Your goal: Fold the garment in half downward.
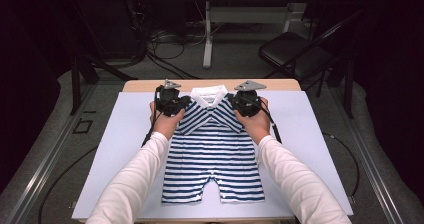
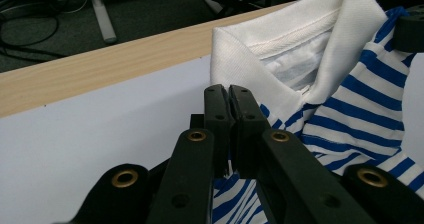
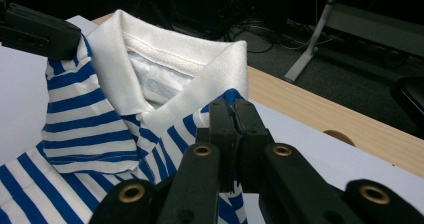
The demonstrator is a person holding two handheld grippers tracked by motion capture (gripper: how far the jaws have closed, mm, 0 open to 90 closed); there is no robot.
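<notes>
Dark floor with loose cables surrounds a wooden table [image 1: 135,85] covered by a pale sheet [image 1: 310,134], and a folding chair [image 1: 292,51] stands behind it on the right. On the sheet, near the middle, lies a blue and white striped baby suit [image 1: 212,154] with its 2 short legs toward the person and its white collar [image 1: 210,95] toward the far edge. The person's 2 white sleeves [image 1: 135,179] come in from the bottom of the high view. The left gripper [image 1: 172,104] sits at the suit's left shoulder and the right gripper [image 1: 246,103] at its right shoulder, one on each side of the collar. In the left gripper view the 2 black jaws are pressed together on striped cloth just beside the collar [image 2: 300,39], with fabric showing between and under them. In the right gripper view the jaws are likewise closed on the suit's shoulder cloth just below the collar [image 3: 165,69], which stands up from the sheet. The shoulders are lifted slightly and folded inward, while the body and legs lie flat on the sheet.
</notes>
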